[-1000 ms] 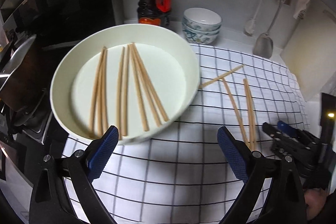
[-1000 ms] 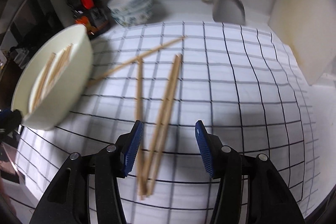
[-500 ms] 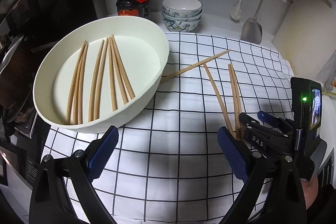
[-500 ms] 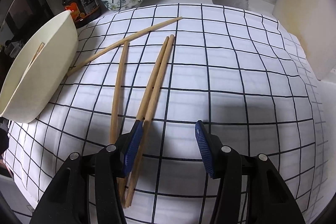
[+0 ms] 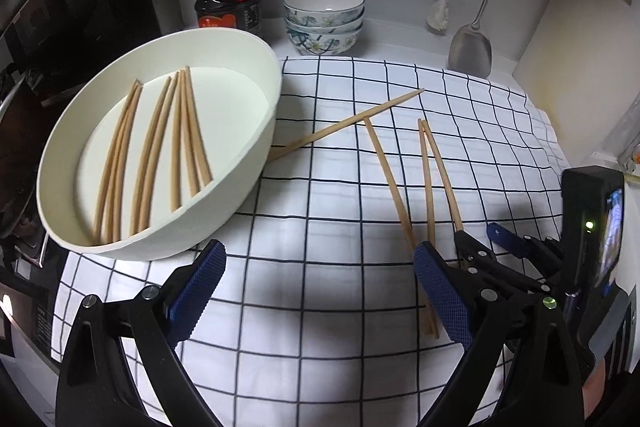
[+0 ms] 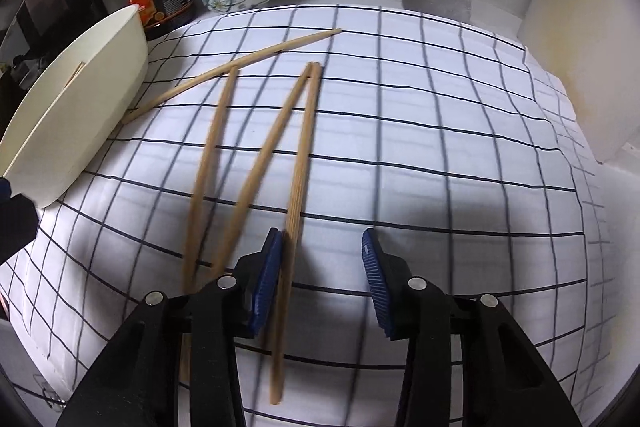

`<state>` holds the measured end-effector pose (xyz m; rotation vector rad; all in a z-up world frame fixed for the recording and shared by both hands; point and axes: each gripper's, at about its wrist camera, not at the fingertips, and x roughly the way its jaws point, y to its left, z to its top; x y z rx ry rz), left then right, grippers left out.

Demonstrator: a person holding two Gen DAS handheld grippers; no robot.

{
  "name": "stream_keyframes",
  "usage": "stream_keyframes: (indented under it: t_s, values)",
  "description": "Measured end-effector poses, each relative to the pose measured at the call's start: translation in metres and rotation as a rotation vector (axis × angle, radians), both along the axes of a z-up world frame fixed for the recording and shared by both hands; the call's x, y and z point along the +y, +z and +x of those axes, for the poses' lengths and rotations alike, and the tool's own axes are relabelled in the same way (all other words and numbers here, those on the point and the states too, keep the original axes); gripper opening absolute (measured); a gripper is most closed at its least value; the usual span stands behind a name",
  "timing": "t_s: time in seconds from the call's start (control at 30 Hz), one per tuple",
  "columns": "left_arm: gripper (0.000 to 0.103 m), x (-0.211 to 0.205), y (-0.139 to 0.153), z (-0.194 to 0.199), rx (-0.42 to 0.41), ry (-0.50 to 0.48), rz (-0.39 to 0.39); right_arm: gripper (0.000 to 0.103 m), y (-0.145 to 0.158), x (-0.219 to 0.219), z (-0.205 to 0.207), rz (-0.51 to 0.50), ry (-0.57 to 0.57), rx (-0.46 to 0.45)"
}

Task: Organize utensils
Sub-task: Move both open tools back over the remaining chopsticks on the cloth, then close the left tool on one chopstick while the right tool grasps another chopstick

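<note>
We've got the right gripper (image 6: 322,275) gaping around one loose wooden chopstick (image 6: 298,163) for the cream oval dish (image 5: 256,131); left gripper (image 5: 320,287) idles unclenched.

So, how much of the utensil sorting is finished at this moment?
Done: about seven chopsticks lie in the white bowl. In hand: nothing is gripped; the right gripper is open with the rightmost chopstick between its fingers, and the left gripper is open and empty. Left: four chopsticks on the checked cloth, one touching the bowl.
</note>
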<state>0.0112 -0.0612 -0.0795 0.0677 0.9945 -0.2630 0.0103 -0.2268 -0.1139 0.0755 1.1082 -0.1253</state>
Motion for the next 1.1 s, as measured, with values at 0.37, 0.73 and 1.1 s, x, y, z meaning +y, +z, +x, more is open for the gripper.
stream_keyframes:
  t_s: [0.37, 0.73, 1.1]
  values:
    - [0.093, -0.045, -0.04, 0.025, 0.015, 0.027, 0.033, 0.039, 0.003, -0.041, -0.022, 0.012, -0.027, -0.017]
    - [0.089, -0.057, -0.063, 0.042, 0.031, 0.079, 0.054, 0.039, 0.001, -0.044, -0.015, -0.005, 0.032, -0.037]
    - [0.032, -0.071, -0.067, 0.027, -0.01, 0.023, 0.055, 0.019, 0.0, -0.034, -0.007, -0.013, 0.081, -0.058]
